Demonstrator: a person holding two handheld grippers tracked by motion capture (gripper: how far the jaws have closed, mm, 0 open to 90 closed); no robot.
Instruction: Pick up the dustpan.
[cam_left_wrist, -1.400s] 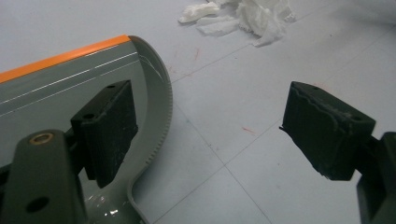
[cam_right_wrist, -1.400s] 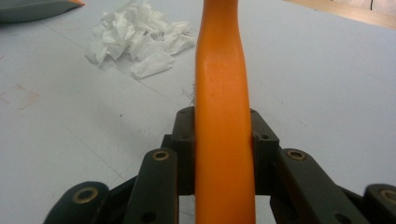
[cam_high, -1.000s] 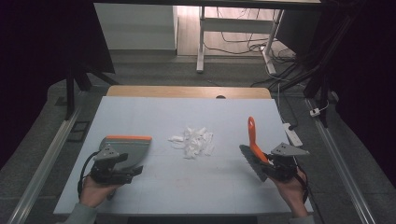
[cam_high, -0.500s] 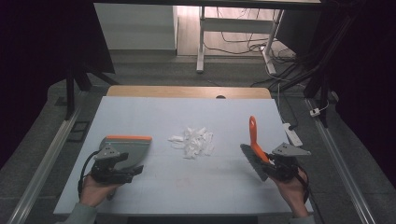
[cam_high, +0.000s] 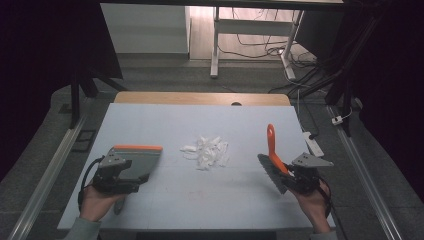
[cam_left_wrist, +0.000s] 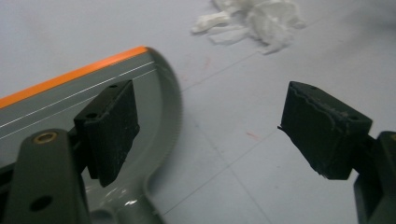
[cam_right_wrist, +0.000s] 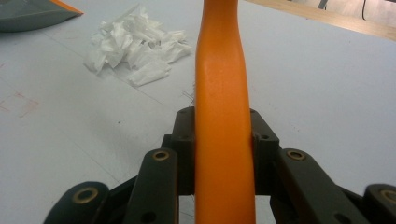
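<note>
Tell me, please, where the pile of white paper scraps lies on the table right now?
In the high view the paper scraps lie near the table's middle, between the dustpan at left and the brush at right.

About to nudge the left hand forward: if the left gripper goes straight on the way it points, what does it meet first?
Probably bare table first. The left gripper stands open, the grey dustpan with the orange lip under its left jaw. The pile of torn white paper scraps lies farther ahead, slightly right; depth is unclear.

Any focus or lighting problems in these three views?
High view: table evenly lit, surroundings very dark. Left gripper view: fingers soft, paper scraps slightly blurred. Right gripper view: orange brush handle close and soft; scraps sharper.
</note>
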